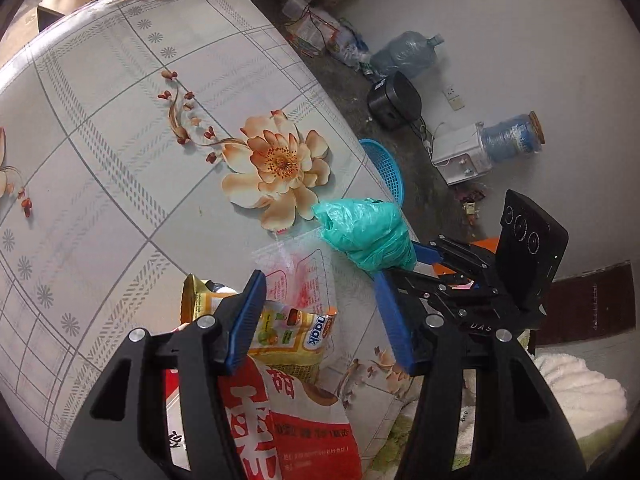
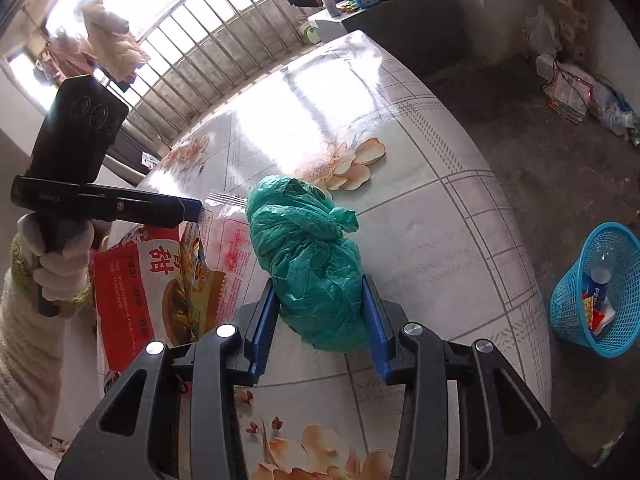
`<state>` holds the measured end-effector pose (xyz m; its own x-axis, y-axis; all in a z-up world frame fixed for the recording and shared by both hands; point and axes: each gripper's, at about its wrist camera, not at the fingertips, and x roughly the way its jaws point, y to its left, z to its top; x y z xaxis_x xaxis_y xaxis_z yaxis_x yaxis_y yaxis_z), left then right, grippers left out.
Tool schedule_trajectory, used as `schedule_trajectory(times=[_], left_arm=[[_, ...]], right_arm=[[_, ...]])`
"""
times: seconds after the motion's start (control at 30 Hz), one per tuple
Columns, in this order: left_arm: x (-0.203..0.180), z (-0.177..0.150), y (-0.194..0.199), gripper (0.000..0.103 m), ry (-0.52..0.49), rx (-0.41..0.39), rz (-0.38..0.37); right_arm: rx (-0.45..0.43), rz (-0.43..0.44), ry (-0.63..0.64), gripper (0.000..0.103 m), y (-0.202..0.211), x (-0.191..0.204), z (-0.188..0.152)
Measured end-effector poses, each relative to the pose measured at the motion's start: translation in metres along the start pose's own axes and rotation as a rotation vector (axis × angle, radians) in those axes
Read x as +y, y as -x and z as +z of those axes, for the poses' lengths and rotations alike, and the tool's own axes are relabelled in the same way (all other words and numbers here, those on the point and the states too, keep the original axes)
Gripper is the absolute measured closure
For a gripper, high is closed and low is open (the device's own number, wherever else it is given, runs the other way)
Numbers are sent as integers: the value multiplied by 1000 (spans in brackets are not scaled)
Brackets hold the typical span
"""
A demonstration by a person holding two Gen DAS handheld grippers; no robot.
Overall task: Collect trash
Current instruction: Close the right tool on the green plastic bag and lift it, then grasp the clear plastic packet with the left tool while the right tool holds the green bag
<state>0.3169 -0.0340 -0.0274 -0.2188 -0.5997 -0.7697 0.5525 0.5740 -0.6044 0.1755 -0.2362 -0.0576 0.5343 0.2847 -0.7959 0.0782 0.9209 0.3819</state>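
A knotted green plastic bag (image 2: 310, 264) sits between the right gripper (image 2: 322, 320)'s blue jaws, both pressing its sides on the floral table (image 2: 440, 216). Left of them, the left gripper (image 1: 320, 320) hangs spread above a red snack packet (image 1: 280, 412). Beyond the table's edge, a blue basket (image 2: 600, 292) stands on the floor.

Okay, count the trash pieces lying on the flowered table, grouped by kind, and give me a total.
Green knotted plastic bag: 1
Red snack bag: 1
Yellow snack wrapper: 1
Clear printed plastic bag: 1
Total: 4, counting only what shows on the table.
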Motion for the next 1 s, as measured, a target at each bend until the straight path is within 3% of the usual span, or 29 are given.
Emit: schedule_trajectory(times=[0.07,0.17,0.33,0.5,0.77,1.0], left_arm=[[-13,0,-2,47,-18,6,55],[-28,-1,10,45,-15,-49,111],[-53,-22,55,44,17,-220,122],[-98,-72,63,44,5,-378,176],[-127,-139,-1,45,-24,-536,271],[-128,-137,-70,55,-110,-485,518]], right_arm=[[-12,-3,-31,63,11,-7,-14],[-35,-32,-60,63,22,-15,-32],[-57,-21,-110,63,32,-24,-49],[-74,2,-145,63,33,-33,-56],[-105,30,-195,63,34,-42,-58],[-140,43,-213,63,43,-51,-62]])
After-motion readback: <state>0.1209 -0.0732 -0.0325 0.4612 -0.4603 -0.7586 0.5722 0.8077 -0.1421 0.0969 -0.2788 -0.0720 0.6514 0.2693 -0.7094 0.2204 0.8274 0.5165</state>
